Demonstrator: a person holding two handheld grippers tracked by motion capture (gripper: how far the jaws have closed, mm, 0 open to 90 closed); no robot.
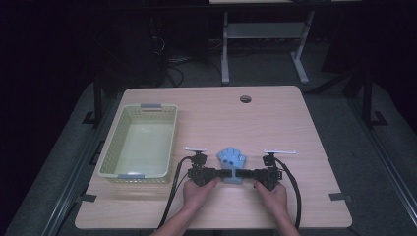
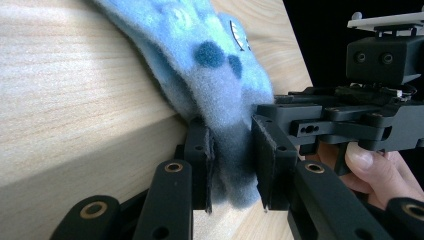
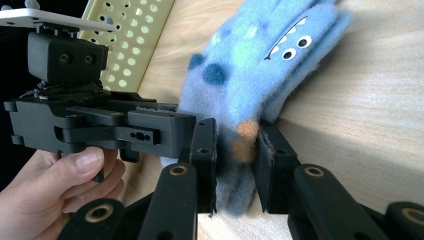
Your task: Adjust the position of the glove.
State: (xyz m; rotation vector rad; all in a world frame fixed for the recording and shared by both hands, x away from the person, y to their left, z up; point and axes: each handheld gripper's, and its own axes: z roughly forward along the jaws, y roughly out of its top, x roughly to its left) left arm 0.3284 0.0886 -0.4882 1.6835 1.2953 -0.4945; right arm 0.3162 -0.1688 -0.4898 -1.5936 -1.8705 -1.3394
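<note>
A blue fleece glove (image 1: 232, 160) with dark blue spots and a small monster face lies on the wooden table (image 1: 275, 128) near its front edge, fingers pointing away from me. My left gripper (image 1: 224, 173) comes at its cuff from the left, my right gripper (image 1: 243, 173) from the right. In the left gripper view the pads of the left gripper (image 2: 232, 160) squeeze the glove (image 2: 220, 75) at its near end. In the right gripper view the right gripper (image 3: 236, 160) pinches the glove (image 3: 255, 60) beside an orange patch. Both grippers are shut on the fabric, facing each other.
A pale green perforated basket (image 1: 112, 147) stands empty at the table's left, and its wall (image 3: 130, 35) shows behind the left gripper in the right gripper view. A round cable hole (image 1: 245, 99) sits at the table's back. Cables trail off the front edge.
</note>
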